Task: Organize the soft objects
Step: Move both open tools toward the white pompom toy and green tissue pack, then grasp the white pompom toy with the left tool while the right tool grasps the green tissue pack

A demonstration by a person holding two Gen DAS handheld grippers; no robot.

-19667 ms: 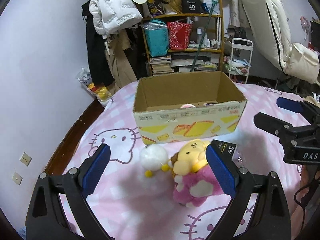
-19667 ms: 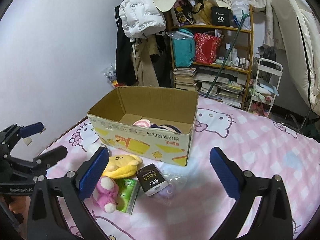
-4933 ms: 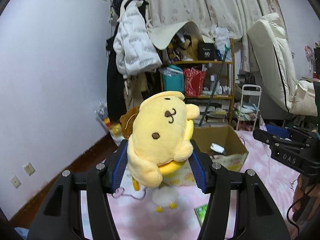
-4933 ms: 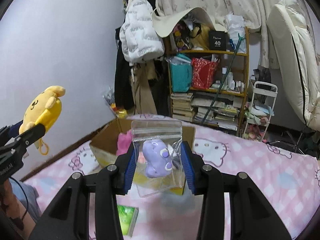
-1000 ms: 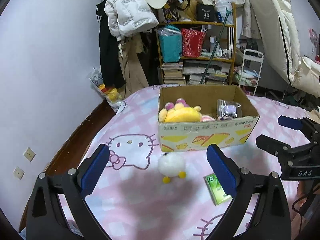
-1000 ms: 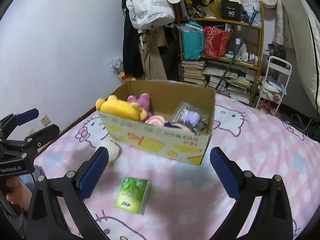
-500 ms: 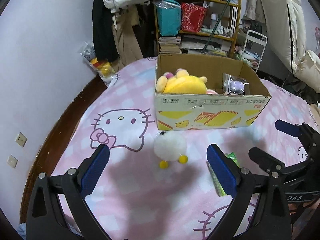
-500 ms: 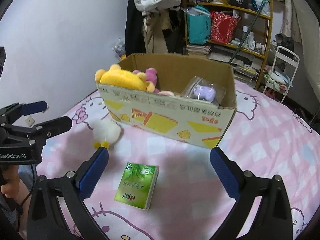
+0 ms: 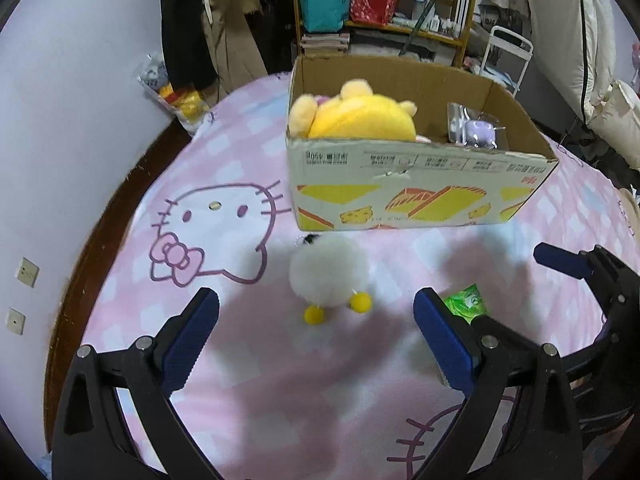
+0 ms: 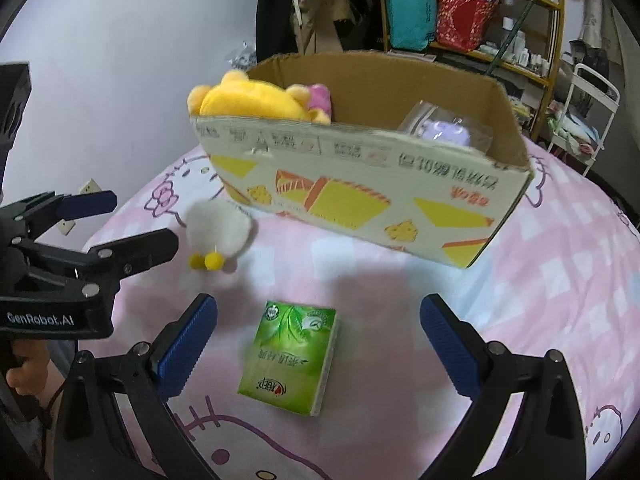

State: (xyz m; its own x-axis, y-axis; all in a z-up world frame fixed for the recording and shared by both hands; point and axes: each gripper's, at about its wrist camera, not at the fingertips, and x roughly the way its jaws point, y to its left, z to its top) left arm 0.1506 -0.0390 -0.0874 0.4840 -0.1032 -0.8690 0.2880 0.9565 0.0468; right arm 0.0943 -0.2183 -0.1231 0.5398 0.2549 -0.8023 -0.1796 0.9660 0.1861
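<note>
A cardboard box (image 9: 416, 204) (image 10: 360, 184) stands on the pink bed. It holds a yellow plush (image 9: 360, 118) (image 10: 256, 102), a pink plush (image 10: 320, 98) and a bagged purple toy (image 9: 478, 130) (image 10: 444, 128). A white fluffy plush with yellow feet (image 9: 328, 272) (image 10: 218, 232) lies on the bed in front of the box. My left gripper (image 9: 316, 344) is open and empty, just short of the white plush. A green tissue pack (image 10: 292, 356) (image 9: 466, 304) lies between the open fingers of my right gripper (image 10: 316, 340), which is empty.
The pink Hello Kitty bedspread (image 9: 224, 224) covers the bed. A wall (image 9: 60, 100) runs along the left. A cluttered shelf (image 9: 384, 4), hanging clothes (image 9: 224, 12) and a white cart (image 9: 508, 52) stand behind the box.
Both grippers have moved down and forward, closer to the bed. The white plush and the tissue pack appear larger and nearer. Nothing was taken hold of.
</note>
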